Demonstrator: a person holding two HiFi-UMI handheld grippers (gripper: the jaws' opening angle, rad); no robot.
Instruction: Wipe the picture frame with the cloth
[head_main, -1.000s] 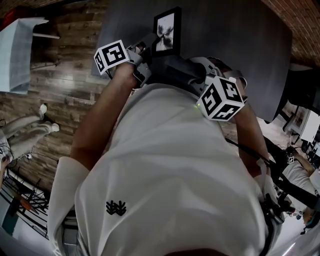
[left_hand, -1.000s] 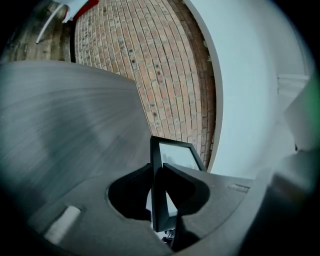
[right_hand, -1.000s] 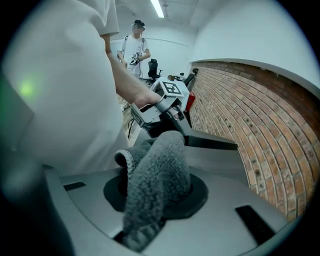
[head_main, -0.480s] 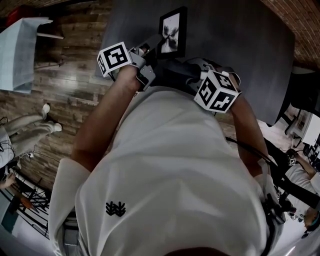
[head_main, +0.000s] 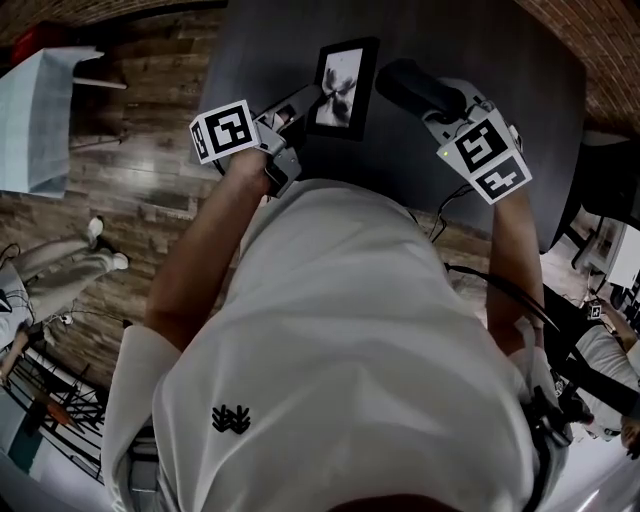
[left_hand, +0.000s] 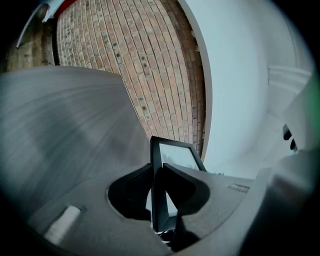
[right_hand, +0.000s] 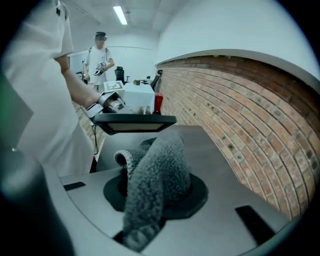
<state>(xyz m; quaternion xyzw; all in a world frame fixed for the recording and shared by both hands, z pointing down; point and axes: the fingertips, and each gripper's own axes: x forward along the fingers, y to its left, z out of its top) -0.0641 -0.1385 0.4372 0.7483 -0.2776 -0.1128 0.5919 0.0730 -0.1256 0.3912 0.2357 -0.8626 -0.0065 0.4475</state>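
Both loaded: left tongs (left_hand: 157, 187) are clenched on the left edge of the picture frame (head_main: 342, 83) and hold it up off the bench (head_main: 500, 60), picture side facing up toward the person. The right tongs (right_hand: 152, 200) are clenched on the cloth (right_hand: 157, 170), a grey fluffy wad sticking out past the tips.

Key geometry: the frame lies to the left of the cloth, just beside it. The cloth sits at the frame's right edge; can't tell if it touches. The frame's long axis runs away from the person. In the right gripper view the frame is nearly edge-on, lying across the tongs' line, straight ahead of the wad.

My read: wipe not started. The right hand has to carry the cloth left and over the upper face, then stroke along the long axis.

Risk: the frame is held by one edge only, so pressure on the far side could lever it in the left tongs. Light pressure, I'd say.
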